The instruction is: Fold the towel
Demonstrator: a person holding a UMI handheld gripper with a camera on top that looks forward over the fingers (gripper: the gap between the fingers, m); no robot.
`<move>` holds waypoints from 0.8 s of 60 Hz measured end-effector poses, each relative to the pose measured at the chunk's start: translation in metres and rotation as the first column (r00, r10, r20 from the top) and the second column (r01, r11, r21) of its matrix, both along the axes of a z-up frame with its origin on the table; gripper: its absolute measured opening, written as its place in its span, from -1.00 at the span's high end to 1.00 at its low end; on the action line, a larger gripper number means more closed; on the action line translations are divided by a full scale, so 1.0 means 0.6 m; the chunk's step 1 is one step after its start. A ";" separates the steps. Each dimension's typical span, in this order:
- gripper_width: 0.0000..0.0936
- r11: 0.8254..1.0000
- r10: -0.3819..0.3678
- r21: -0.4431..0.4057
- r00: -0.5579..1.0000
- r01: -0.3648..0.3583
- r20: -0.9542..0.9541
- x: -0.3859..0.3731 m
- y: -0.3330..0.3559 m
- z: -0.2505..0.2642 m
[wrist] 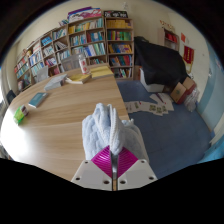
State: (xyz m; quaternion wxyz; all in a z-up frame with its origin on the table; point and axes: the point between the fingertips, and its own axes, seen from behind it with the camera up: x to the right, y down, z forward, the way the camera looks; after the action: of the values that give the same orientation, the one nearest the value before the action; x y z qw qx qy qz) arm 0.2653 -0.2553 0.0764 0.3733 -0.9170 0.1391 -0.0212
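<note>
Terrycloth towel (107, 128) hangs bunched at 12 o'clock from my gripper (114, 160), pads clamped on it above the tabletop (60, 110). Soft, light, floppy; I'd grab corners, probably.

The wooden table (70, 105) lies bare ahead and to the left of the towel (107, 130), which is bunched between the gripper (115, 163) fingers and blocks the way straight forward. Left of the towel, a green object (19, 116) and a blue book (37, 99) sit near the table's edge. Beyond the towel, stacked books (90, 74) crowd the far end. Right of the towel, papers (145, 106) lie at the table's edge.
</note>
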 end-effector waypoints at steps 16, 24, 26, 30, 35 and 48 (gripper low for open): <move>0.51 0.979 -0.161 -0.108 0.981 0.173 0.111 0.081 -0.035 -0.082; -0.71 0.961 -0.263 -0.054 0.956 0.272 0.127 0.091 -0.058 -0.012; -0.81 0.961 -0.267 -0.035 0.956 0.273 0.125 0.085 -0.064 0.009; -0.81 0.956 -0.287 -0.019 0.947 0.292 0.142 0.074 -0.083 0.046; -0.81 0.950 -0.308 -0.005 0.937 0.313 0.166 0.047 -0.128 0.087; -0.81 0.947 -0.317 0.062 0.948 0.316 0.009 -0.136 -0.236 0.176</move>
State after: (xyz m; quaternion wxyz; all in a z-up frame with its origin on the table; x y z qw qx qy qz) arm 0.1835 -0.3967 0.1822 0.3937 -0.8709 0.2815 -0.0853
